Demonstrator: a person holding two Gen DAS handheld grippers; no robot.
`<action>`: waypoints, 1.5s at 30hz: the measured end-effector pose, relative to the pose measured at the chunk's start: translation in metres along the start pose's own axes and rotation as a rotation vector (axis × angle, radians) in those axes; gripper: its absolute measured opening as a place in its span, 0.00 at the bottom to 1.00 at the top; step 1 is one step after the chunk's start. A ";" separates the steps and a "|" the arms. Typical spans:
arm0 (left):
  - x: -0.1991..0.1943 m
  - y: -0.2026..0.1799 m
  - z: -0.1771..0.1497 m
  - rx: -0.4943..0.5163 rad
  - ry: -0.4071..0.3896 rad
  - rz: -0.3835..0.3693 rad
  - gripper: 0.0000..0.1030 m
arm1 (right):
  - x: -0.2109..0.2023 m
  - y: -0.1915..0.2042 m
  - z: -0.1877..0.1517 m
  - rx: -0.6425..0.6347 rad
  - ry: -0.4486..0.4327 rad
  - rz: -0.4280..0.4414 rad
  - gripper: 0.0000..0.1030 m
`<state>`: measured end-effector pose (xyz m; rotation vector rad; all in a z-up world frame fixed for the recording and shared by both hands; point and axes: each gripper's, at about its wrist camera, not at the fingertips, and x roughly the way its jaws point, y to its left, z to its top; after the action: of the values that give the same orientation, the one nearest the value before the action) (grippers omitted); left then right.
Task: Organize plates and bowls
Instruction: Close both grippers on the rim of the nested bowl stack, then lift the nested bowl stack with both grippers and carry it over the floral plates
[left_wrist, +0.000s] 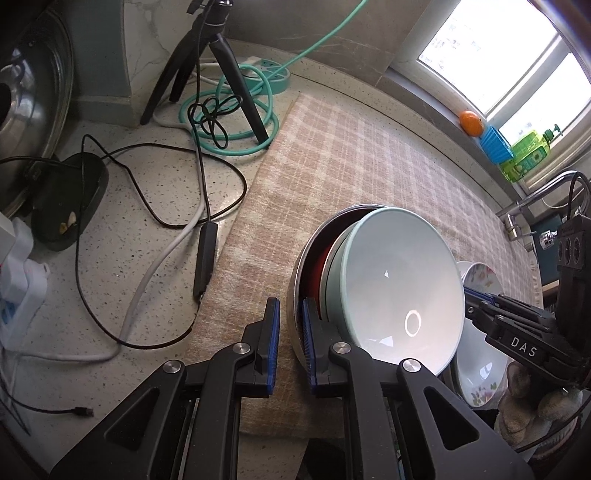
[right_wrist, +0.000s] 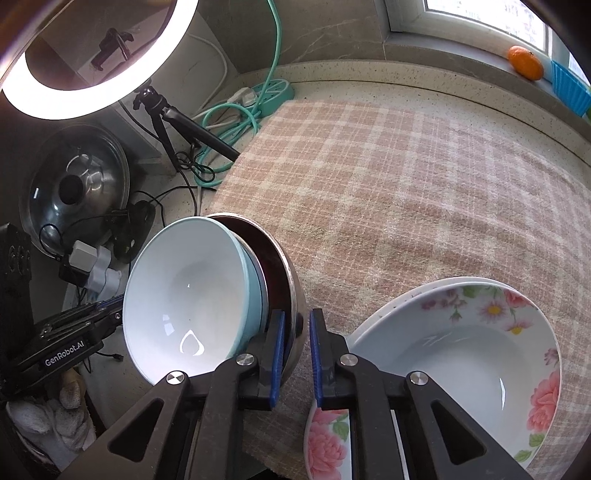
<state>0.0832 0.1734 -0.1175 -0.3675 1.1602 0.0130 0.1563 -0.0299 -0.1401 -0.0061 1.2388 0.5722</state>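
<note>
Bowls (left_wrist: 402, 291) tilt nested inside a steel bowl (right_wrist: 293, 295) whose rim both the left gripper (left_wrist: 290, 332) and the right gripper (right_wrist: 297, 343) pinch; uneven lifting could spill them onto the counter (left_wrist: 122, 258).

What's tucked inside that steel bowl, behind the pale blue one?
Inside the steel bowl, behind the pale blue bowl, a grey dish edge and something dark red show. How many pieces sit there is hidden.

Home kitchen: stone counter (left_wrist: 129, 258); pot lid (right_wrist: 77, 184); faucet (left_wrist: 532, 199)
</note>
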 end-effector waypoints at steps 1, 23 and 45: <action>0.002 0.000 0.000 0.000 0.007 -0.002 0.10 | 0.001 0.000 0.000 0.002 0.003 0.003 0.11; 0.001 -0.002 0.003 -0.029 -0.007 0.006 0.06 | 0.003 0.002 0.001 0.029 0.025 -0.003 0.09; -0.041 -0.039 0.020 0.016 -0.099 -0.036 0.06 | -0.057 -0.013 0.010 0.063 -0.054 0.027 0.09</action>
<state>0.0920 0.1493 -0.0630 -0.3698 1.0546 -0.0097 0.1590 -0.0615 -0.0901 0.0790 1.2056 0.5530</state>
